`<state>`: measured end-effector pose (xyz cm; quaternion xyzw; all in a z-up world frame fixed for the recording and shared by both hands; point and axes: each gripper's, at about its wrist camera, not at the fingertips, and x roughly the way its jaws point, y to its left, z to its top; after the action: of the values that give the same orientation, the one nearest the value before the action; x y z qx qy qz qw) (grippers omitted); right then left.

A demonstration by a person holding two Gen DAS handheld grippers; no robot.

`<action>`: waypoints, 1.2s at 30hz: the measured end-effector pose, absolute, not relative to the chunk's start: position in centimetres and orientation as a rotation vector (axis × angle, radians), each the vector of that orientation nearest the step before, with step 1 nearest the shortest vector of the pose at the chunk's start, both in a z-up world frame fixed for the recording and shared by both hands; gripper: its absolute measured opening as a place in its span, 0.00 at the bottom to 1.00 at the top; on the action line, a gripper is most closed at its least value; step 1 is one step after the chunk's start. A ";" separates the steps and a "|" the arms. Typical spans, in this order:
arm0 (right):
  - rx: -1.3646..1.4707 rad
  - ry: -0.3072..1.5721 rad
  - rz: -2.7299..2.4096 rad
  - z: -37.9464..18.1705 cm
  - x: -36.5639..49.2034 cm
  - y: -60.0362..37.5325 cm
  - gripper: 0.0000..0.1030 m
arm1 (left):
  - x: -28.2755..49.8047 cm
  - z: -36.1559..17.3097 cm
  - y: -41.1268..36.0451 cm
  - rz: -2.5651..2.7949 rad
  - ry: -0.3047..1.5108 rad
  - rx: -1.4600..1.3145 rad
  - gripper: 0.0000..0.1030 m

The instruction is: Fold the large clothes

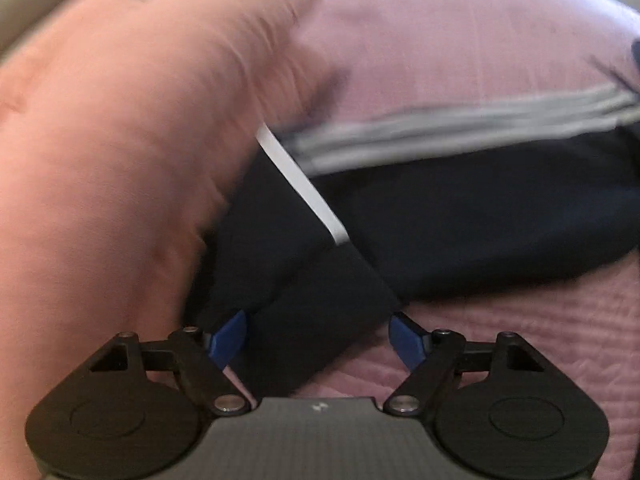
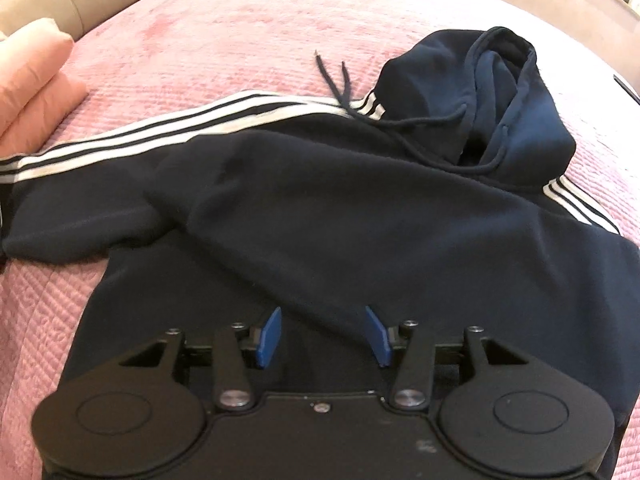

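Navy hooded sweatshirt with white sleeve stripes (image 2: 340, 216) lies rumpled on a pink quilted bedspread (image 2: 208, 28), left gripper (image 1: 318, 338) and right gripper (image 2: 322, 336) both spread and empty above it; a shallow pinch could drag one layer and skew the fold.

The left gripper (image 1: 320, 336) points steeply down, and its blue fingers (image 1: 230, 336) stand wide apart. The right gripper (image 2: 322, 336) also points down, its jaws parted, gripping nothing.
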<state>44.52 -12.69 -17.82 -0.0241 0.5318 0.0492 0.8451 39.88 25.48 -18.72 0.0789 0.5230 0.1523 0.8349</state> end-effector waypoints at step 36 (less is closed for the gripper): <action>0.232 1.041 -0.161 -15.0 34.8 -35.1 0.65 | 45.2 -8.8 -14.7 -0.720 0.821 -0.287 0.24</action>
<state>34.81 -35.12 -15.03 0.1104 0.4957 -0.0767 0.8580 45.25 -14.73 -8.75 -0.1360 0.3892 -0.3412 0.8448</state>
